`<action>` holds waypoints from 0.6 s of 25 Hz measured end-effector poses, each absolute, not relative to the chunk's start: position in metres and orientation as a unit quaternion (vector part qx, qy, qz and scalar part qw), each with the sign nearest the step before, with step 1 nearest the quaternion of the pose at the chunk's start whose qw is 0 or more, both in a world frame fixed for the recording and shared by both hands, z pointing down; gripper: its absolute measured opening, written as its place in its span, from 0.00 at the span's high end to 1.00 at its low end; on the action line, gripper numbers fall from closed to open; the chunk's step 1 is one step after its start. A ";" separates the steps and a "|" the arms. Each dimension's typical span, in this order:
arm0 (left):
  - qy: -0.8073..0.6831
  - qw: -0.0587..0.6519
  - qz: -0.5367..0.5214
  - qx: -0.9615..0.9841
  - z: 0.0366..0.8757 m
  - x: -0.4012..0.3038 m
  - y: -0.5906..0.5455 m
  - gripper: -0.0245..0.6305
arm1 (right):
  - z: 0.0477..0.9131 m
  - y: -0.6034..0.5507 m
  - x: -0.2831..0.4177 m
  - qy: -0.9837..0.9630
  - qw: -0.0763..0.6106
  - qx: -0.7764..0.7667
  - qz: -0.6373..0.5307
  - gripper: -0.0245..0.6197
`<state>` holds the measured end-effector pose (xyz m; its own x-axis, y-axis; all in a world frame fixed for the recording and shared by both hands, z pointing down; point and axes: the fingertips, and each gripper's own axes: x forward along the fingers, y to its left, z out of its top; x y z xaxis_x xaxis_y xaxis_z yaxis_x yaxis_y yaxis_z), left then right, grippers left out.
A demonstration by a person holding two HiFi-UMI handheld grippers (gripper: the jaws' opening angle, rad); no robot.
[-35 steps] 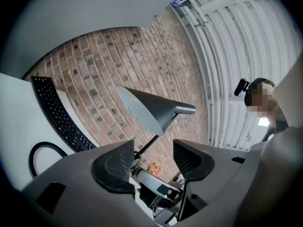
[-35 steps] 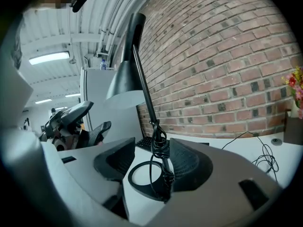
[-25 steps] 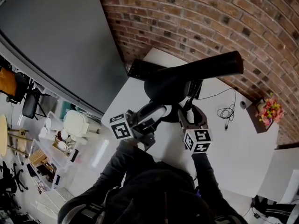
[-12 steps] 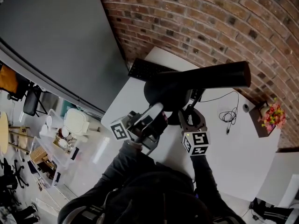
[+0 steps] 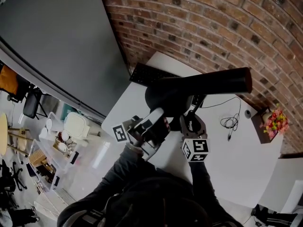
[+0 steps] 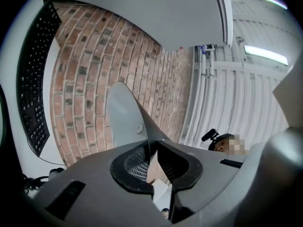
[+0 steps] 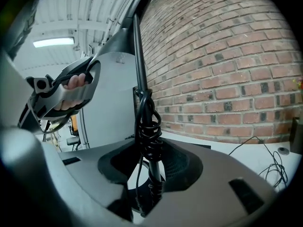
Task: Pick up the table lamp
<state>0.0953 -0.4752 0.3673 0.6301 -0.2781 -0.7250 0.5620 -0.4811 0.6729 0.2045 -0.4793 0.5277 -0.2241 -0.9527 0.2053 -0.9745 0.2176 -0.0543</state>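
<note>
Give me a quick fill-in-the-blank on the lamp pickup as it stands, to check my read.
1. The left gripper is shut on the lamp by its ____.
2. The pole between the jaws of the right gripper is wrapped in black ____.
3. Past the lamp, at the far left of the table, lies a black ____.
Missing: shade; cord; keyboard.
Both grippers' jaws have just been closing.
</note>
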 end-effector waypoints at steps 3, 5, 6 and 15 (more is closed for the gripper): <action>0.103 0.508 -0.420 0.745 0.366 0.098 -0.474 0.91 | 0.525 -0.480 0.207 -0.770 0.052 0.629 0.089 0.76; 0.114 0.512 -0.420 0.740 0.365 0.099 -0.472 0.91 | 0.523 -0.479 0.209 -0.765 0.044 0.636 0.093 0.76; 0.121 0.513 -0.422 0.737 0.364 0.099 -0.471 0.91 | 0.522 -0.479 0.209 -0.762 0.038 0.639 0.095 0.76; 0.147 0.509 -0.446 0.721 0.349 0.100 -0.471 0.92 | 0.461 -0.484 0.201 -0.770 -0.050 0.633 0.062 0.81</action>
<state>0.1000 -0.4714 0.3493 0.5592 -0.2421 -0.7929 0.6662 -0.4380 0.6036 0.2007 -0.4836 0.4611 -0.1943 -0.9809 0.0010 -0.9687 0.1917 -0.1579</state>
